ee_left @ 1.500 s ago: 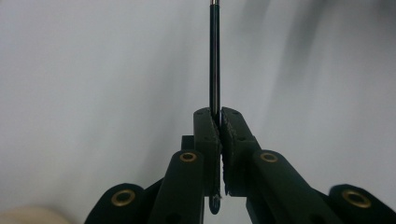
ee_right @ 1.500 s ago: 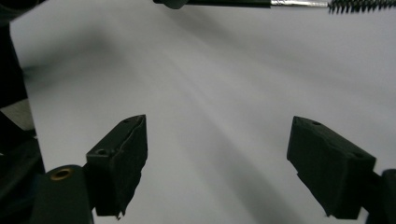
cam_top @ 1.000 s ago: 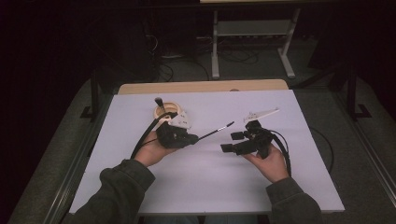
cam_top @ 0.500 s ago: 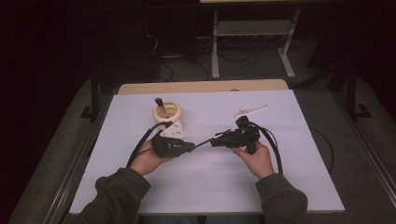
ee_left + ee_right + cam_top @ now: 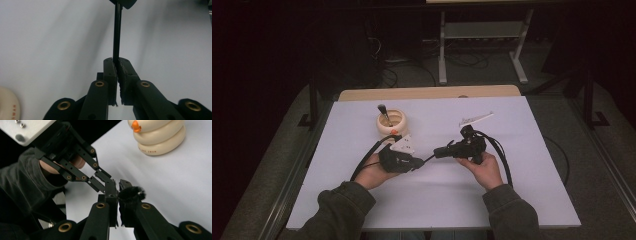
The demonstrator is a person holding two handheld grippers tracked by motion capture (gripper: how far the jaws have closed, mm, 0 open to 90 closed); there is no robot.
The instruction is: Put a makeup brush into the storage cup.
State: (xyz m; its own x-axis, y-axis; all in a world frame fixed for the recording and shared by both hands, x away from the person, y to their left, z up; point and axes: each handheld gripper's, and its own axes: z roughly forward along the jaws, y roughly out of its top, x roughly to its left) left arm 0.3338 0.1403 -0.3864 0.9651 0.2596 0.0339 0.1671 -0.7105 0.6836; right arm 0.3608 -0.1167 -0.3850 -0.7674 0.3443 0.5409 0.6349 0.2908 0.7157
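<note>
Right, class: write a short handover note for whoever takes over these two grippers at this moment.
Left gripper: jaws shut on the black brush, on its thin handle.
Right gripper: jaws have just closed on its bristle head.
Things: brush held between both above the table; cream holder behind, another brush standing in it.
Done: both ends gripped.
Left: probably one gripper lets go; unclear which.

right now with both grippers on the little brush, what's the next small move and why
Probably open the left gripper and let the right gripper take the brush alone. The left fingers are shut on its thin black handle, and the right fingers have just been closing onto its bristle end, so both now hold the one brush.
</note>
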